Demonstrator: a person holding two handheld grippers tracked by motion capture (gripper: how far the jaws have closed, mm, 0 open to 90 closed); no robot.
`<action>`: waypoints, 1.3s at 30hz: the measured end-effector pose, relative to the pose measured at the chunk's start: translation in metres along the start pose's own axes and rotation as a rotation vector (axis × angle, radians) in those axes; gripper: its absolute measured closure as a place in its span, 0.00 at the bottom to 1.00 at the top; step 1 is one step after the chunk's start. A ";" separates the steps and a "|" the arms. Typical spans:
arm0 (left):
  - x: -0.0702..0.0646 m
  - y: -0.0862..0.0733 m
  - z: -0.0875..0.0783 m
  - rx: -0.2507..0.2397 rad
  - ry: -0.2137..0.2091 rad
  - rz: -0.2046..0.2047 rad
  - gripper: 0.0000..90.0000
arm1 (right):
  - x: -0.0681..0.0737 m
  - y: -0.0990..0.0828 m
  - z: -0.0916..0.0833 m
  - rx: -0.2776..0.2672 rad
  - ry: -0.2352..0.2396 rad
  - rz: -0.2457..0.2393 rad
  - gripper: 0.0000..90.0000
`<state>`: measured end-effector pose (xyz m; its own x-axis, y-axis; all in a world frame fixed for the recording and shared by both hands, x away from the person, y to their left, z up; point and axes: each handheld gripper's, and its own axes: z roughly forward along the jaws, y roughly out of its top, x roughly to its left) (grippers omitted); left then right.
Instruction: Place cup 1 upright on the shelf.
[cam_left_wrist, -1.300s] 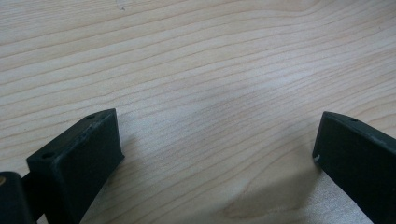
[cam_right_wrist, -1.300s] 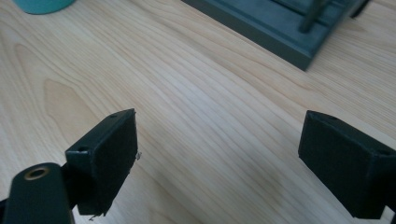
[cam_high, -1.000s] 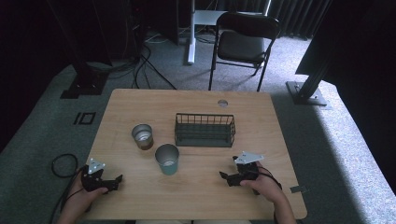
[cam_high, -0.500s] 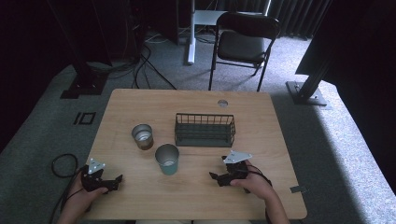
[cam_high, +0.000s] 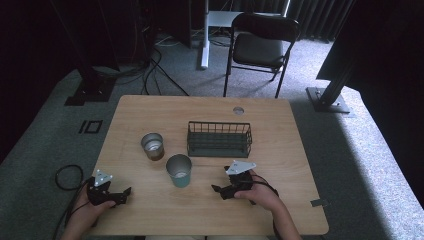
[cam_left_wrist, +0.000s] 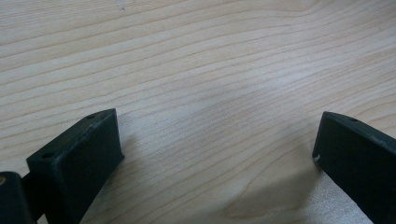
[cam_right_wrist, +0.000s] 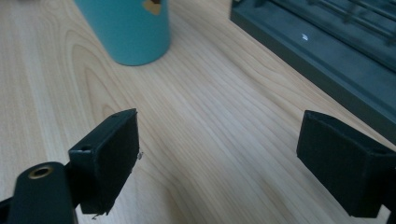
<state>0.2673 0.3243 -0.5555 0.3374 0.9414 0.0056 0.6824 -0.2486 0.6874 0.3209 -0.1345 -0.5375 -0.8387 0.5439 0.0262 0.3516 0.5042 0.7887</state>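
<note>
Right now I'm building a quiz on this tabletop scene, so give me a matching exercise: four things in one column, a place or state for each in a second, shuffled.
Things:
1. teal cup
2. dark wire basket
3. small metal cup
4. right gripper

Places or states:
A. farthest left of the three containers
B. jaws open, low over bare wood
C. rectangular, behind the right gripper
D. upright between the two grippers, nearer the person than the other cup

Pairs: 1-D, 2-C, 3-A, 4-B
</note>
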 end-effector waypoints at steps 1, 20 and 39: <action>0.000 0.000 0.000 0.000 0.000 0.000 0.02 | 0.001 0.002 0.002 -0.002 0.006 -0.001 0.14; 0.000 0.000 0.000 0.000 0.000 0.000 0.02 | 0.022 0.024 0.028 -0.017 0.078 -0.051 0.14; 0.000 0.000 0.000 0.000 0.000 0.000 0.02 | 0.039 0.045 0.047 -0.057 0.128 -0.094 0.14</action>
<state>0.2673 0.3244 -0.5556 0.3375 0.9413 0.0055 0.6823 -0.2486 0.6875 0.3236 -0.0590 -0.5295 -0.9142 0.4044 0.0265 0.2485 0.5080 0.8247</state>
